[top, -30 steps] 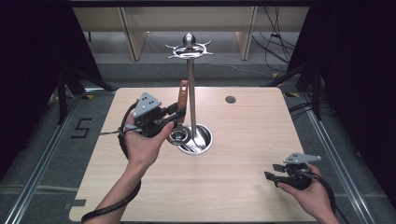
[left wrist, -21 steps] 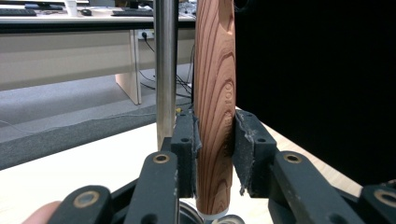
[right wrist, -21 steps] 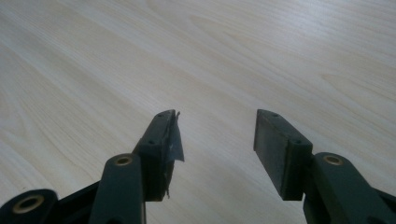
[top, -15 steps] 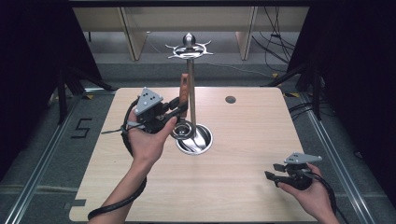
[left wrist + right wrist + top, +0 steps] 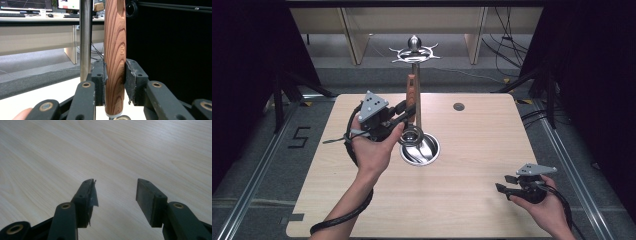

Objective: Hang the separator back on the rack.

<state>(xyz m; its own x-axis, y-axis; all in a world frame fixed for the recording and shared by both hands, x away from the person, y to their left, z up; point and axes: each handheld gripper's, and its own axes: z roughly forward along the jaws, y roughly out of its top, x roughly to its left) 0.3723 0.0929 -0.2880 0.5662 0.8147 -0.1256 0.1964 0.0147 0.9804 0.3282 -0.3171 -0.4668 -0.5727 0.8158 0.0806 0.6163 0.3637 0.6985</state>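
Observation:
A utensil with a brown wooden handle [image 5: 411,93] stands upright just left of the steel pole [image 5: 417,107] of a hook stand. My left gripper [image 5: 407,112] is shut on the handle low down. In the left gripper view the handle [image 5: 115,60] sits squeezed between both pads [image 5: 130,75], with the pole [image 5: 85,40] right behind it. The utensil's metal end [image 5: 412,134] hangs over the stand's round base [image 5: 428,152]. My right gripper [image 5: 503,184] rests near the table's front right corner, open; its pads [image 5: 87,195] stand apart over bare wood.
The stand's crown of hooks [image 5: 414,50] sits high at the back of the light wooden table [image 5: 482,150]. A small dark round hole [image 5: 458,106] lies right of the pole. Black curtains flank the table, and shelving stands behind it.
The wooden handle went from leaning right to standing upright and drew closer to the pole, with the left hand shifting slightly. The right hand stayed put.

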